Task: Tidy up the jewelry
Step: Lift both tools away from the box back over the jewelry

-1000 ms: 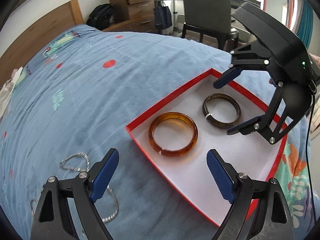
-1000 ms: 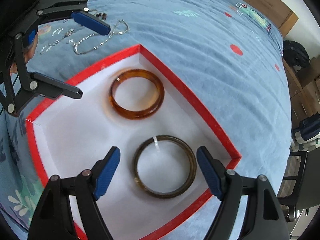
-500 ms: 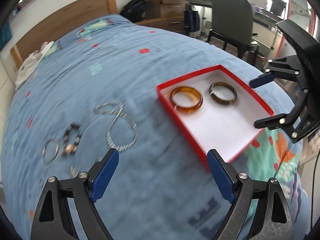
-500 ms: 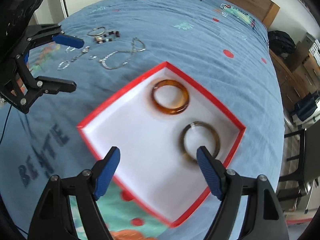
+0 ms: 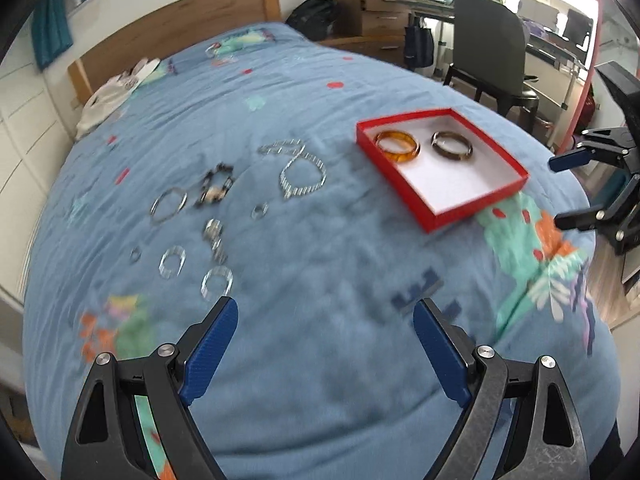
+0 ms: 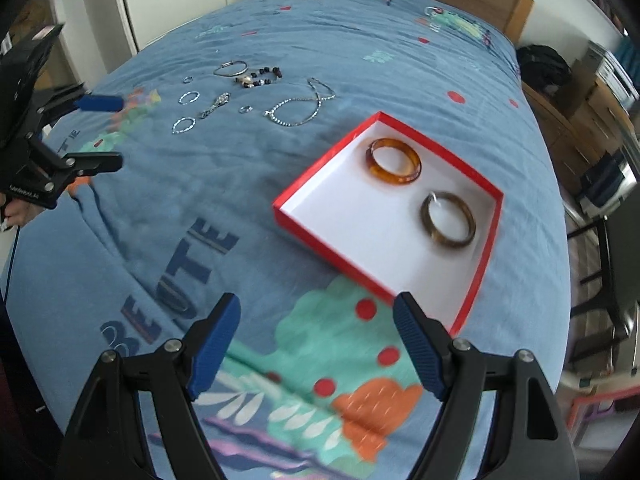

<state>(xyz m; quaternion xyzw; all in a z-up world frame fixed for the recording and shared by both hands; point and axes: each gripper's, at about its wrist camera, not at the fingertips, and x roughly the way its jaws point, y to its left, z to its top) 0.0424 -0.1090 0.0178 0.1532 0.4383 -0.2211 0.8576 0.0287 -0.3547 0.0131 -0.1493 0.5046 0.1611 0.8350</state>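
A red box (image 5: 480, 206) (image 6: 328, 158) with a white inside lies on the blue bedspread. In it rest an amber bangle (image 5: 398, 157) (image 6: 394, 180) and a dark bangle (image 5: 452, 156) (image 6: 448, 244). Left of the box lie a silver chain necklace (image 5: 298, 194) (image 6: 296, 123), a beaded bracelet (image 5: 210, 198) (image 6: 260, 76), a thin silver bangle (image 5: 156, 210) (image 6: 224, 73) and several small rings and hoops. My left gripper (image 5: 324, 308) (image 6: 120, 132) hangs open and empty above the bed, near the hoops. My right gripper (image 6: 317, 300) (image 5: 558, 194) is open and empty, short of the box's near corner.
A wooden headboard (image 5: 180, 36) and a white garment (image 5: 108, 96) mark the bed's far end. A dark chair (image 5: 488, 48) and wooden drawers (image 5: 376, 12) stand beyond the bed. White cupboard doors (image 6: 180, 0) line one side.
Both grippers have drawn back and upward from over the box, still open. The two bangles stay in the box. The loose jewelry has come into view.
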